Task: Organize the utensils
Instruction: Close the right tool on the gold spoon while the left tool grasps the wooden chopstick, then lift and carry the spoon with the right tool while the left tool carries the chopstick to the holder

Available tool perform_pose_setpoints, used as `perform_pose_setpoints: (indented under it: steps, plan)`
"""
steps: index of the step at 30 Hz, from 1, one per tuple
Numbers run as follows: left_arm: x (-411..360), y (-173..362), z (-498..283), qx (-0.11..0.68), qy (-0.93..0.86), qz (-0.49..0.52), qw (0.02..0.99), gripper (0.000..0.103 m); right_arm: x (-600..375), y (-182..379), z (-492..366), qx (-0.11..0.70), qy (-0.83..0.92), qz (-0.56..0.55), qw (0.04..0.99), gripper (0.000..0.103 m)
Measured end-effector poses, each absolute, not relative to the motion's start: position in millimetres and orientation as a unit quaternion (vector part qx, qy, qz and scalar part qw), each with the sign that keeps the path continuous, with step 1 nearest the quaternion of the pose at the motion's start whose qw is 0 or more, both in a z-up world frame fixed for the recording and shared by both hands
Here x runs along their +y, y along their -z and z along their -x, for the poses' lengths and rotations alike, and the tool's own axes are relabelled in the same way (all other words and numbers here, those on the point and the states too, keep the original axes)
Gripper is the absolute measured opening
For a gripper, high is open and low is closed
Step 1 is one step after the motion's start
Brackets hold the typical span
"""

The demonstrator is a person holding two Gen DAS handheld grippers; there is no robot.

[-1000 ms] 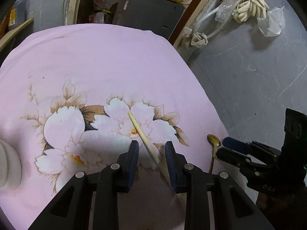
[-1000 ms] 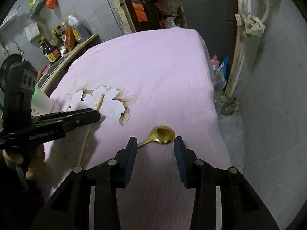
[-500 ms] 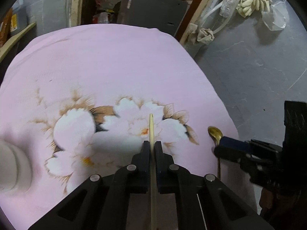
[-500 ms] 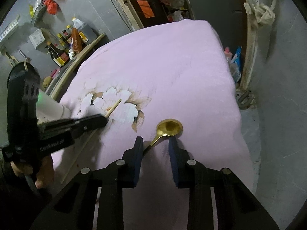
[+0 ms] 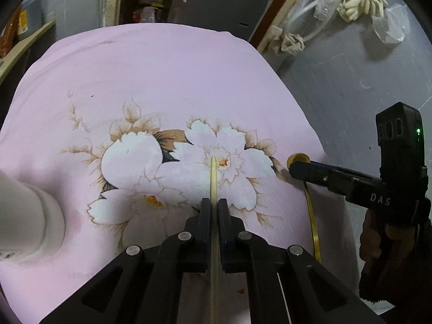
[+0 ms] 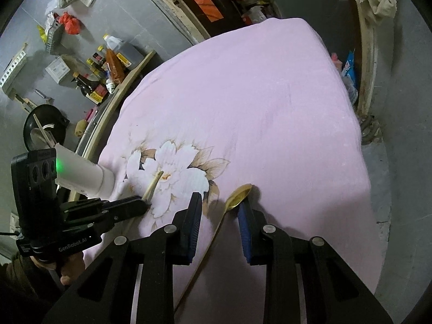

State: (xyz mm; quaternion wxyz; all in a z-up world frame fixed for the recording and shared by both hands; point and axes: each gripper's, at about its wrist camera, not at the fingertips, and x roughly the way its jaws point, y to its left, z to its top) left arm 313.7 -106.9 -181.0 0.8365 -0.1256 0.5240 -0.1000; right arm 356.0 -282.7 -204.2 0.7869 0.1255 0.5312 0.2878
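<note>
On the pink flowered tablecloth [image 5: 162,67] lies a pale chopstick [image 5: 213,175], and my left gripper [image 5: 213,205] is shut on it near its middle. The right wrist view also shows this gripper [image 6: 140,202] and the chopstick [image 6: 152,185]. A gold spoon [image 6: 237,197] lies near the table's right edge. My right gripper [image 6: 220,202] stands open astride the spoon's neck, with a gap on the left side. The spoon's bowl pokes out beyond the fingertips. In the left wrist view the spoon [image 5: 310,210] runs under the right gripper [image 5: 297,166]. A white holder [image 6: 81,175] with sticks in it stands at the left.
The white holder [image 5: 27,216] is close to my left gripper. The cloth drops off to grey floor [image 5: 351,81] on the right. A shelf of bottles [image 6: 108,64] and a black pan [image 6: 43,129] stand beyond the table's left side. A hand [image 6: 70,267] holds the left gripper.
My left gripper's jaws, open around the chopstick a second ago, have shut on it. My right gripper has moved forward over the spoon's handle, its jaws have narrowed, and the spoon's bowl now looks tilted.
</note>
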Motion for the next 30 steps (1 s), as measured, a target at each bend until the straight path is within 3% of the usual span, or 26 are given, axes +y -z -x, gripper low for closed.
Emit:
perform_pose_setpoints:
  steps: [7,21,30]
  plan:
    - [-113,179,-315,0.524,0.114,0.118,0.836,0.016,-284,205,-355,0.522,-0.275,-0.114,0.799,0.020]
    - [-117,177,-309,0.505,0.070,0.107,0.854,0.005,-293,192,-343,0.460,-0.257,-0.091,0.845,0.004]
    - [-91,134,-271,0.388,0.055,0.195,0.899,0.005,-299,146,-324,0.382,-0.269,-0.096,0.879,0.003]
